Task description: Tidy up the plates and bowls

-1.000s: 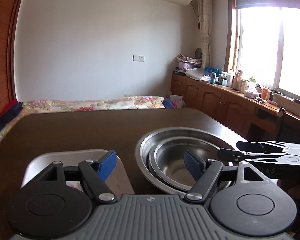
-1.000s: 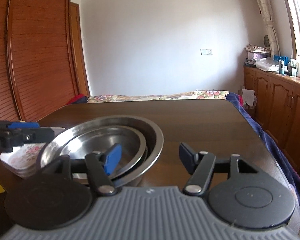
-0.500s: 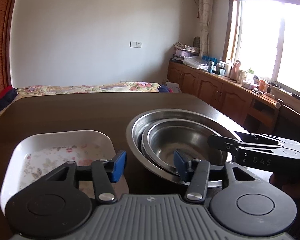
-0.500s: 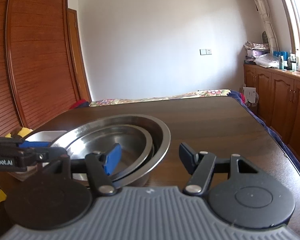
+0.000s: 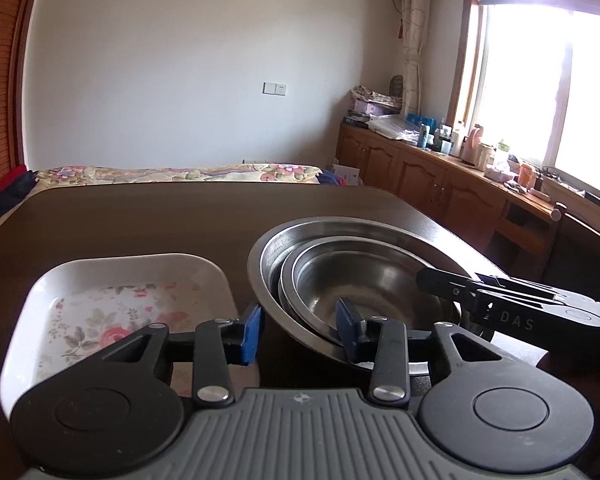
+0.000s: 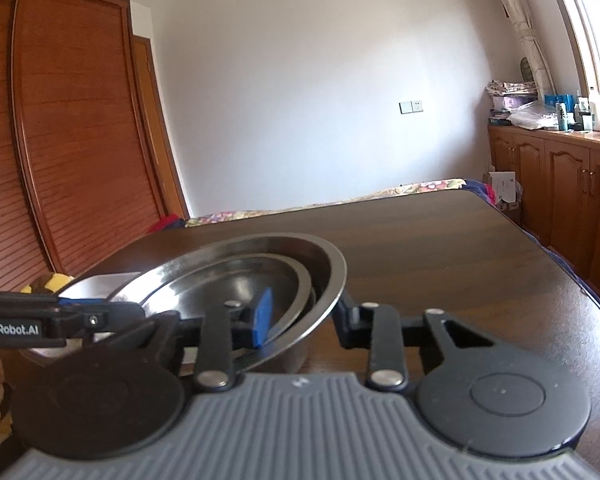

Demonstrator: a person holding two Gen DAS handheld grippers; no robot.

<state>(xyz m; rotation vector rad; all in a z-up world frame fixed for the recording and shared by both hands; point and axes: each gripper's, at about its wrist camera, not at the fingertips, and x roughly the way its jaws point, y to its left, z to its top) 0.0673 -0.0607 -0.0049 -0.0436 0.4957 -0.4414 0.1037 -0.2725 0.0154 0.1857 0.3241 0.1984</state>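
Right wrist view: right gripper [image 6: 306,320], previously open, has closed across the rim of the nested steel bowls [image 6: 252,280] straddled by its fingers, now tilted, indicating lifting has begun.

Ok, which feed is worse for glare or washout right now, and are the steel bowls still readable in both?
Left wrist view: the window is blown out white, but the steel bowls stay readable with soft highlights. Right wrist view: evenly lit, only a sliver of bright window at the edge; the bowls look darker. Both views bend straight lines.
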